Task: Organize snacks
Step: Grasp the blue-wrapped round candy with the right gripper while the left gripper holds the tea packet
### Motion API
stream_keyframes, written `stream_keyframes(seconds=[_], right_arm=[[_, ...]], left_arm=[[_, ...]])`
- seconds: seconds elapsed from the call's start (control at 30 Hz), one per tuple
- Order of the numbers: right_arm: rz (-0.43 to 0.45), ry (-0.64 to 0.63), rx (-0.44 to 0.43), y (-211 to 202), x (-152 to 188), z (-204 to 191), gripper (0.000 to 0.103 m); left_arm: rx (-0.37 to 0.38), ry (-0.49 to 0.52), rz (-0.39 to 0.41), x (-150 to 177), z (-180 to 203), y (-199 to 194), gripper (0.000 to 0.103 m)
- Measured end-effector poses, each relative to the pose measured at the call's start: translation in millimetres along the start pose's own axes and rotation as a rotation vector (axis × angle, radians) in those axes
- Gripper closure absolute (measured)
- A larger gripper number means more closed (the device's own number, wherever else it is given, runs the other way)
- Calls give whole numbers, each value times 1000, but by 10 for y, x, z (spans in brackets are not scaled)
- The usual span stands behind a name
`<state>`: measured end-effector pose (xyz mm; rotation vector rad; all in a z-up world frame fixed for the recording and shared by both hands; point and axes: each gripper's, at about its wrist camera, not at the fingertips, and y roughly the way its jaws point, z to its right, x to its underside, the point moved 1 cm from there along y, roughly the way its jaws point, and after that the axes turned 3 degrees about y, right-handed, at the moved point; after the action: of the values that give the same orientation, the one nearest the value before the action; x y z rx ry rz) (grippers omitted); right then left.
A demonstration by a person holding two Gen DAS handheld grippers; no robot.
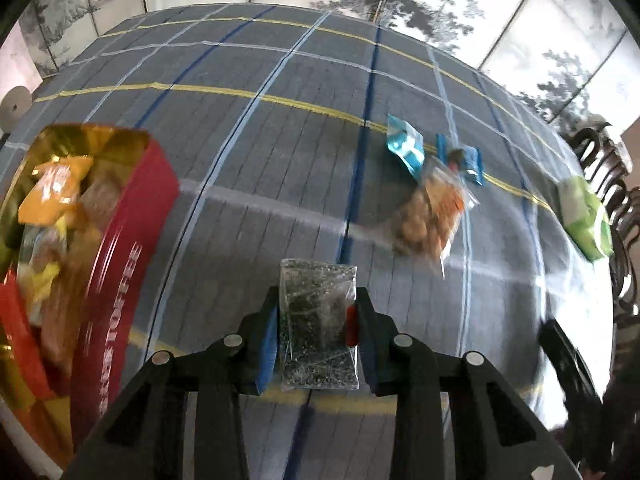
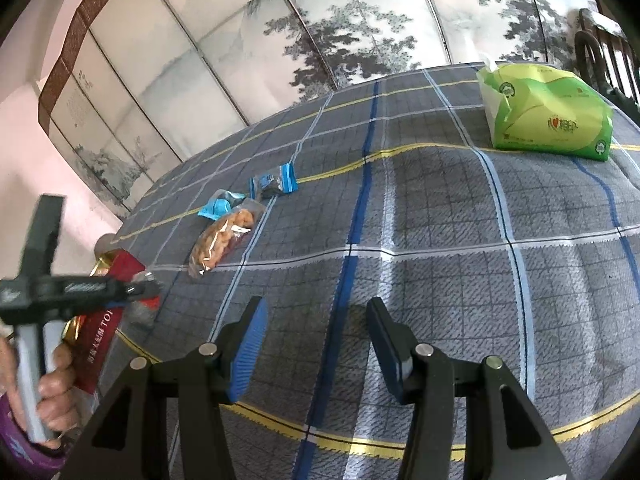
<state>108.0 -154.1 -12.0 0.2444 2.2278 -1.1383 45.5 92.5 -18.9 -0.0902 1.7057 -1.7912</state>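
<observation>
The left claw [image 1: 316, 320] is closed on a small clear sachet [image 1: 318, 324] of dark speckled contents, pinched upright between its blue pads and lifted off the plaid tablecloth [image 1: 280, 160] covering the worktop. Just to the left of this claw stands an open red toffee tin [image 1: 120, 264] with a gold lining, already holding orange and yellow wrapped snacks, though blur hides their details. Ahead and to the right of the left claw lie a clear bag of peanuts [image 1: 430, 218], a light blue wrapper [image 1: 404, 146] touching its far end, and a blue-edged packet [image 1: 460, 160] just beside that. Farther right sits a green tissue pack [image 1: 586, 216].

The right claw [image 2: 318, 344] is wide open with nothing between its pads, hovering over bare cloth. Ahead and to its left lie the same peanut bag, light blue wrapper and blue-edged packet in a loose row, well apart from it. The tissue pack is far ahead to its right, and the left claw and tin are at its far left.
</observation>
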Motion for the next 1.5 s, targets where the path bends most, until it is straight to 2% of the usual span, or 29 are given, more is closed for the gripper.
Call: stream_keyframes(seconds=[0.2, 0.33, 0.4, 0.47, 0.57, 0.9, 0.93, 0.97, 1.03, 1.23, 1.37, 1.5], right_arm=[[-32, -152, -41, 210, -339, -350, 50], [-24, -192, -54, 489, -720, -564, 50], [-22, -194, -34, 708, -886, -659, 50], [-43, -172, -40, 917, -966, -707, 50], [-32, -177, 2, 1127, -1029, -761, 50], [-78, -204, 66, 1597, -1137, -808, 51], [-77, -215, 76, 1599, -1137, -817, 60], [-78, -227, 92, 1602, -1131, -821, 66], [-72, -247, 102, 1538, -1096, -822, 69], [13, -166, 112, 860, -861, -525, 70], [22, -166, 176, 435, -486, -449, 70], [22, -145, 204, 197, -200, -359, 70]], left_arm=[[29, 12, -16, 179, -53, -93, 72], [33, 21, -4, 228, -64, -148, 72], [34, 30, 4, 242, -64, -163, 72], [35, 40, 9, 242, -54, -171, 72], [38, 47, 15, 227, -56, -179, 72], [39, 59, 4, 192, -74, -112, 72], [39, 59, 3, 193, -71, -107, 72], [37, 59, 4, 194, -69, -109, 72], [33, 61, 4, 200, -57, -123, 72], [27, 78, 20, 260, -11, -244, 72], [31, 86, 18, 349, 30, -341, 72], [16, 103, 41, 452, 59, -484, 72]])
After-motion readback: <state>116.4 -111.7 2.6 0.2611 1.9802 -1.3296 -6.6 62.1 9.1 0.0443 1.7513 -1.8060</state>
